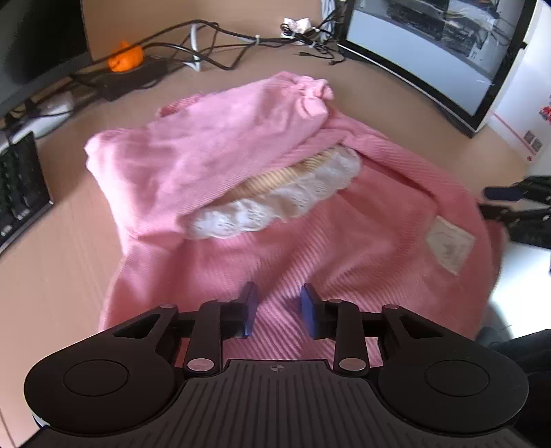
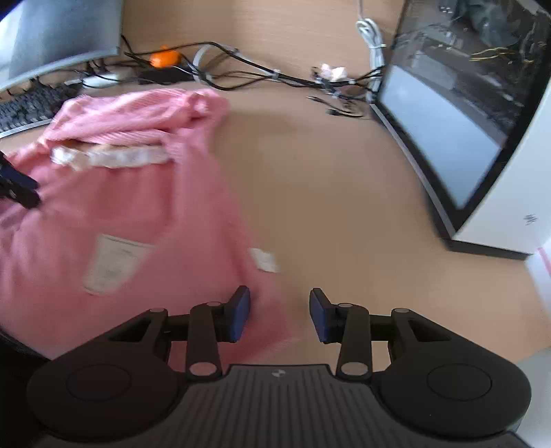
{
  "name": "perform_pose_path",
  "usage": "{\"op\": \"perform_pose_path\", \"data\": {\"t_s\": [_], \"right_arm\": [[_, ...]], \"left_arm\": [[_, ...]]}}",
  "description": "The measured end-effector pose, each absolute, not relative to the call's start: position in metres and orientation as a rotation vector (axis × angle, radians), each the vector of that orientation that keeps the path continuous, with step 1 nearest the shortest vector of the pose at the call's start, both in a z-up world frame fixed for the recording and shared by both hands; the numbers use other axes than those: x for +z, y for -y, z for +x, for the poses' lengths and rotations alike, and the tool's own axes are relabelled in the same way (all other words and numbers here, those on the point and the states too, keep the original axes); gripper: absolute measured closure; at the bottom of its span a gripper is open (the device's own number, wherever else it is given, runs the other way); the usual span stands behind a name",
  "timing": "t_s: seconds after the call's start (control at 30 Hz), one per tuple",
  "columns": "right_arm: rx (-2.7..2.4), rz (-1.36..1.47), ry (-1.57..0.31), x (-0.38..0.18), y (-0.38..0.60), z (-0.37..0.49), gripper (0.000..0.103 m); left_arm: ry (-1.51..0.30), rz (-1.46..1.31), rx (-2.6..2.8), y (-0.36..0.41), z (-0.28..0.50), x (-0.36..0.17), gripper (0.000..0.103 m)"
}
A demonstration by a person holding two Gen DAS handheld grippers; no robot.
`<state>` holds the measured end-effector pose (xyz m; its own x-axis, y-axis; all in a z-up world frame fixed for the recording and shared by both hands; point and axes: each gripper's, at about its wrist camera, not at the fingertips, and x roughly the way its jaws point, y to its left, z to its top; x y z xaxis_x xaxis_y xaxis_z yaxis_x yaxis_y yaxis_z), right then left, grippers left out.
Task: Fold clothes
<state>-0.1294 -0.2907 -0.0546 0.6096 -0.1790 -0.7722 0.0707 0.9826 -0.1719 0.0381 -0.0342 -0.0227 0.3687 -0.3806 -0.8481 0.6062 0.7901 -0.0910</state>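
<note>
A pink ribbed garment (image 1: 213, 158) lies spread on the wooden bench (image 1: 55, 248), its long axis running from the near edge by the tools toward the monitors at the back. Its collar end points away, where a white lace trim (image 1: 275, 206) and a yellow-striped lining (image 1: 275, 175) show under a sleeve folded across the top; the gathered cuff (image 1: 310, 93) points toward the right monitor (image 1: 430, 58). A pale sewn-on patch (image 1: 449, 243) sits on the right side of the body; any writing on it is too blurred to read. A small white tag (image 2: 263, 260) sticks out at the garment's right edge, also unreadable.

The left tool (image 1: 279, 310) hovers over the hem with its blue pads apart, pink cloth showing between them but not clamped. The right tool (image 2: 279, 313) stands apart too, its left pad over the garment's right edge and its right pad over bare bench. A keyboard (image 1: 20, 193), black cables (image 1: 206, 31) and an orange object (image 1: 124, 58) lie along the back.
</note>
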Motion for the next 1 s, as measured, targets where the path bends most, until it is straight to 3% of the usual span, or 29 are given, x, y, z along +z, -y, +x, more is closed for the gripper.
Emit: {"op": "perform_pose_path", "data": {"t_s": [0.1, 0.27, 0.47, 0.73, 0.93, 1.0], "right_arm": [[-0.158, -0.125, -0.928, -0.052, 0.304, -0.129, 0.066], [-0.082, -0.051, -0.858, -0.019, 0.306, -0.102, 0.066], [0.175, -0.093, -0.718, 0.023, 0.265, -0.021, 0.068], [0.383, -0.095, -0.798, -0.034, 0.206, 0.087, 0.068], [0.387, -0.023, -0.877, -0.068, 0.226, 0.101, 0.071], [0.386, -0.001, -0.844, -0.051, 0.232, 0.103, 0.071]], "left_arm": [[-1.034, 0.207, -0.641, 0.030, 0.040, -0.021, 0.072], [-1.033, 0.052, -0.671, 0.016, 0.047, 0.004, 0.053], [-0.884, 0.038, -0.523, 0.003, 0.085, 0.044, 0.055], [-0.971, -0.045, -0.354, 0.020, 0.148, 0.000, 0.057], [-0.993, -0.071, -0.366, 0.009, 0.152, -0.005, 0.056], [-0.979, -0.122, -0.346, -0.002, 0.155, 0.008, 0.047]]}}
